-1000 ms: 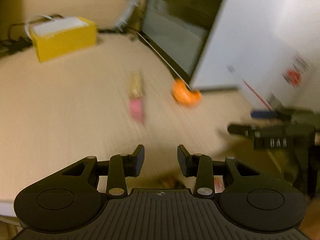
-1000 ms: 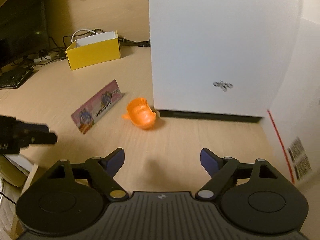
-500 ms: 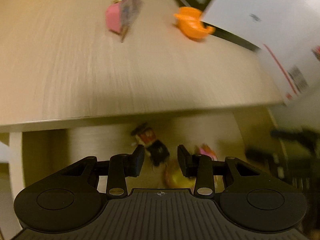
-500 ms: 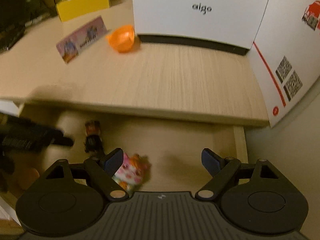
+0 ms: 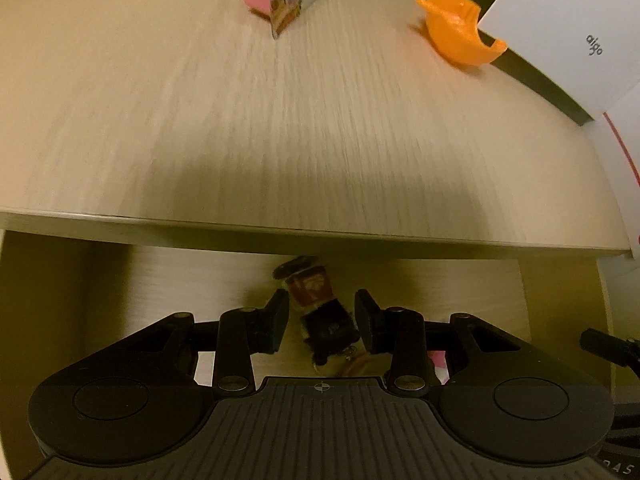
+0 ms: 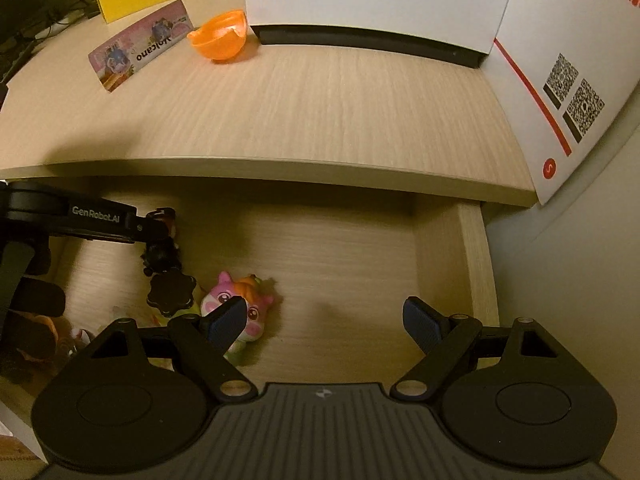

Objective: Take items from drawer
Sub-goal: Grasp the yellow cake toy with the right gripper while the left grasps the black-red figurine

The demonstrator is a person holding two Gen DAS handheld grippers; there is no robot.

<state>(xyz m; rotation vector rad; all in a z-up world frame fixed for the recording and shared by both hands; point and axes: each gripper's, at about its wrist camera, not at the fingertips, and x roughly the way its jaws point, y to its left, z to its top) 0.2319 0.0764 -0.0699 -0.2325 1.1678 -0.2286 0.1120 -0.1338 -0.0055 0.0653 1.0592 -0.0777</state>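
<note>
Drawer [image 6: 474, 264] pulled open beneath the tabletop [image 6: 304, 104], so its contents lie reachable from above. Left gripper [image 5: 320, 318] dipped into the drawer, jaws part open and straddling a small dark figurine [image 5: 320, 312], apparently not yet clamped; likely lined up for the grasp. Right gripper [image 6: 324, 324] poised over the drawer's bare middle, jaws spread wide, holding nothing, with a pink plush toy [image 6: 240, 312] lying just by its left finger. Orange bowl [image 6: 219, 36] and card [image 6: 140, 50] up on the tabletop.
</note>
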